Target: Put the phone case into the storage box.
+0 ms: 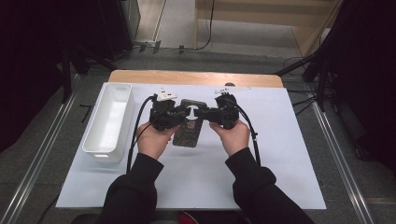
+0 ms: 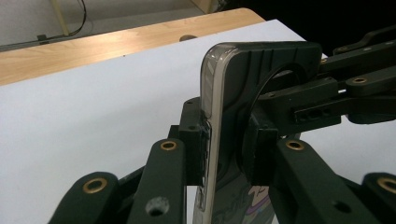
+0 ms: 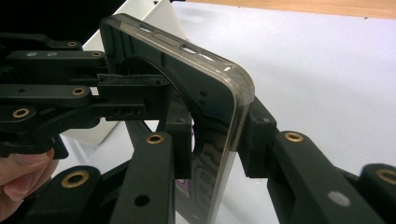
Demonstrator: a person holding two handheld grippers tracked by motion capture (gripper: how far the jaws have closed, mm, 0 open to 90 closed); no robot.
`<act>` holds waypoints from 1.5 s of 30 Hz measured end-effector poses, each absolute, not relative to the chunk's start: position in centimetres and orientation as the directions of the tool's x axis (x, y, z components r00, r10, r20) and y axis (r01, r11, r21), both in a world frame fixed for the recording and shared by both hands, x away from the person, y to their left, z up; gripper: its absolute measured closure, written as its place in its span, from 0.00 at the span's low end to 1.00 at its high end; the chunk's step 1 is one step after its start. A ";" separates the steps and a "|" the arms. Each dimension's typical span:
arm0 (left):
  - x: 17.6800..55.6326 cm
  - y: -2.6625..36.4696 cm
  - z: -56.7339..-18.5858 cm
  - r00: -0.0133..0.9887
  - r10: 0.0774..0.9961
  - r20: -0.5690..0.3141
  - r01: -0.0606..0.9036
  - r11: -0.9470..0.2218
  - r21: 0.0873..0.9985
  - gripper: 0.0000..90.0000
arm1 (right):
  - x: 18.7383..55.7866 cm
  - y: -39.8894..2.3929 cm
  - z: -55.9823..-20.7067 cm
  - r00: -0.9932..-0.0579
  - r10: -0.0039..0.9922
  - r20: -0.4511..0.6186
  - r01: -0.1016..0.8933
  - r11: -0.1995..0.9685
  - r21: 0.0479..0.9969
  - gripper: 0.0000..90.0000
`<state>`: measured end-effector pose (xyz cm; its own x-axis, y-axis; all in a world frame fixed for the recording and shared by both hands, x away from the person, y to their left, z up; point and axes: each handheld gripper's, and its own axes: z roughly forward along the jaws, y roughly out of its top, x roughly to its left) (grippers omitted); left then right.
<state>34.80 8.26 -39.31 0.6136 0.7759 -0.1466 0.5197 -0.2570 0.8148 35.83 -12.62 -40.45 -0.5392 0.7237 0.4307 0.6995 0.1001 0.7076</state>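
Two tools, both clamped on one phone case (image 1: pixel 187 128): the left tool (image 1: pixel 183 113) grips its long edge from 9 o'clock, the right tool (image 1: pixel 201 112) from 3 o'clock, jaws pressing front and back of the case in each gripper view (image 2: pixel 243 93) (image 3: pixel 205 84). Case held on edge just above the white sheet (image 1: pixel 280 140) at the middle of the surface (image 1: pixel 196 77), patterned back showing a round ring. One white tray (image 1: pixel 108 120) at 9 o'clock, well apart from the case.
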 end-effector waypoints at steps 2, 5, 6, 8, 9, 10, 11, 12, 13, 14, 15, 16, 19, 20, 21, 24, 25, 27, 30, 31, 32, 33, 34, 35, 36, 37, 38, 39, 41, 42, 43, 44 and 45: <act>34.8 8.3 -39.3 0.614 0.776 -0.147 0.520 -0.257 0.815 0.81 | 35.8 -12.6 -40.4 -0.537 0.727 0.427 0.699 0.101 0.708 0.75; 34.8 8.3 -39.3 0.614 0.776 -0.146 0.520 -0.258 0.814 0.81 | 35.8 -12.6 -40.4 -0.538 0.725 0.430 0.700 0.100 0.707 0.75; 34.8 8.3 -39.3 0.613 0.776 -0.146 0.521 -0.258 0.814 0.81 | 35.8 -12.6 -40.4 -0.537 0.726 0.430 0.701 0.099 0.707 0.75; 34.8 8.2 -39.3 0.612 0.778 -0.145 0.521 -0.258 0.814 0.81 | 35.8 -12.6 -40.4 -0.536 0.727 0.430 0.701 0.099 0.707 0.75; 34.8 8.3 -39.3 0.613 0.777 -0.144 0.520 -0.260 0.814 0.81 | 35.8 -12.6 -40.4 -0.535 0.727 0.431 0.702 0.097 0.706 0.75; 34.8 8.2 -39.2 0.614 0.776 -0.144 0.518 -0.258 0.815 0.81 | 35.8 -12.6 -40.5 -0.537 0.725 0.432 0.700 0.097 0.707 0.75; 34.7 8.2 -39.2 0.616 0.774 -0.144 0.517 -0.260 0.816 0.81 | 35.8 -12.6 -40.5 -0.538 0.723 0.434 0.700 0.096 0.708 0.75; 34.7 8.3 -39.2 0.618 0.772 -0.146 0.517 -0.260 0.816 0.82 | 35.9 -12.6 -40.5 -0.540 0.722 0.433 0.699 0.098 0.709 0.75; 34.7 8.3 -39.2 0.619 0.772 -0.146 0.517 -0.261 0.815 0.82 | 35.9 -12.7 -40.5 -0.544 0.720 0.430 0.695 0.099 0.712 0.75; 34.7 8.3 -39.2 0.619 0.772 -0.145 0.517 -0.261 0.815 0.82 | 35.9 -12.7 -40.5 -0.545 0.720 0.430 0.694 0.100 0.713 0.75; 34.7 8.3 -39.2 0.620 0.771 -0.146 0.515 -0.260 0.817 0.82 | 35.9 -12.7 -40.5 -0.546 0.721 0.428 0.693 0.101 0.714 0.75; 34.7 8.3 -39.2 0.619 0.772 -0.147 0.516 -0.258 0.817 0.82 | 35.9 -12.7 -40.5 -0.546 0.720 0.429 0.693 0.100 0.714 0.75; 34.8 8.3 -39.2 0.613 0.776 -0.145 0.517 -0.256 0.817 0.81 | 35.9 -12.7 -40.4 -0.546 0.719 0.431 0.694 0.099 0.713 0.75; 34.8 8.3 -39.2 0.613 0.777 -0.144 0.518 -0.257 0.816 0.81 | 35.9 -12.7 -40.4 -0.544 0.719 0.433 0.696 0.099 0.712 0.75; 34.8 8.3 -39.2 0.610 0.780 -0.140 0.516 -0.258 0.817 0.81 | 35.8 -12.7 -40.4 -0.543 0.720 0.432 0.696 0.099 0.711 0.76; 34.8 8.3 -39.2 0.605 0.784 -0.136 0.516 -0.257 0.817 0.81 | 35.8 -12.6 -40.4 -0.540 0.720 0.437 0.700 0.096 0.708 0.76; 34.9 8.3 -39.2 0.602 0.787 -0.135 0.517 -0.256 0.816 0.80 | 35.8 -12.6 -40.3 -0.540 0.719 0.437 0.700 0.097 0.707 0.76; 34.9 8.2 -39.2 0.600 0.789 -0.130 0.517 -0.258 0.816 0.80 | 35.8 -12.6 -40.3 -0.541 0.717 0.439 0.702 0.097 0.706 0.76; 34.9 8.2 -39.3 0.592 0.796 -0.128 0.521 -0.257 0.814 0.79 | 35.8 -12.5 -40.3 -0.545 0.716 0.437 0.700 0.101 0.707 0.77; 34.9 8.1 -39.3 0.589 0.800 -0.114 0.516 -0.264 0.815 0.79 | 35.8 -12.5 -40.3 -0.543 0.716 0.439 0.702 0.100 0.705 0.77; 34.9 8.1 -39.3 0.588 0.803 -0.101 0.512 -0.273 0.814 0.79 | 35.7 -12.5 -40.3 -0.543 0.715 0.440 0.702 0.100 0.705 0.77; 34.8 8.0 -39.3 0.582 0.809 -0.088 0.507 -0.276 0.817 0.79 | 35.7 -12.4 -40.3 -0.544 0.715 0.439 0.702 0.102 0.705 0.77; 34.8 8.0 -39.3 0.582 0.809 -0.086 0.505 -0.276 0.818 0.79 | 35.7 -12.4 -40.3 -0.546 0.715 0.437 0.701 0.104 0.706 0.77; 34.8 8.0 -39.3 0.583 0.808 -0.086 0.503 -0.276 0.819 0.79 | 35.7 -12.4 -40.3 -0.545 0.715 0.438 0.701 0.103 0.705 0.77; 34.7 8.0 -39.3 0.582 0.809 -0.083 0.502 -0.276 0.820 0.79 | 35.7 -12.4 -40.3 -0.546 0.714 0.438 0.700 0.102 0.707 0.77; 34.7 8.0 -39.2 0.584 0.807 -0.082 0.500 -0.278 0.820 0.80 | 35.7 -12.4 -40.3 -0.547 0.713 0.438 0.700 0.102 0.707 0.76; 34.7 8.0 -39.2 0.586 0.806 -0.082 0.499 -0.279 0.820 0.80 | 35.7 -12.4 -40.3 -0.547 0.715 0.435 0.698 0.103 0.709 0.76; 34.8 8.1 -39.2 0.589 0.803 -0.088 0.501 -0.277 0.820 0.80 | 35.7 -12.4 -40.3 -0.547 0.716 0.432 0.697 0.104 0.710 0.76; 34.9 8.2 -39.3 0.591 0.800 -0.100 0.507 -0.271 0.818 0.80 | 35.7 -12.4 -40.3 -0.549 0.714 0.434 0.697 0.103 0.710 0.75; 34.9 8.2 -39.3 0.593 0.798 -0.106 0.507 -0.268 0.819 0.81 | 35.7 -12.4 -40.3 -0.551 0.713 0.435 0.696 0.105 0.711 0.74; 34.9 8.3 -39.3 0.595 0.796 -0.109 0.509 -0.267 0.818 0.81 | 35.7 -12.4 -40.3 -0.553 0.709 0.437 0.695 0.103 0.712 0.72; 34.9 8.3 -39.3 0.595 0.797 -0.110 0.509 -0.268 0.818 0.81 | 35.7 -12.4 -40.3 -0.555 0.708 0.437 0.692 0.102 0.715 0.68; 34.9 8.3 -39.3 0.596 0.795 -0.110 0.508 -0.268 0.818 0.81 | 35.7 -12.4 -40.3 -0.558 0.709 0.432 0.689 0.104 0.718 0.66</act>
<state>34.92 8.26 -39.31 0.5963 0.7952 -0.1099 0.5085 -0.2682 0.8183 35.74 -12.36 -40.29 -0.5577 0.7086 0.4323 0.6887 0.1042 0.7176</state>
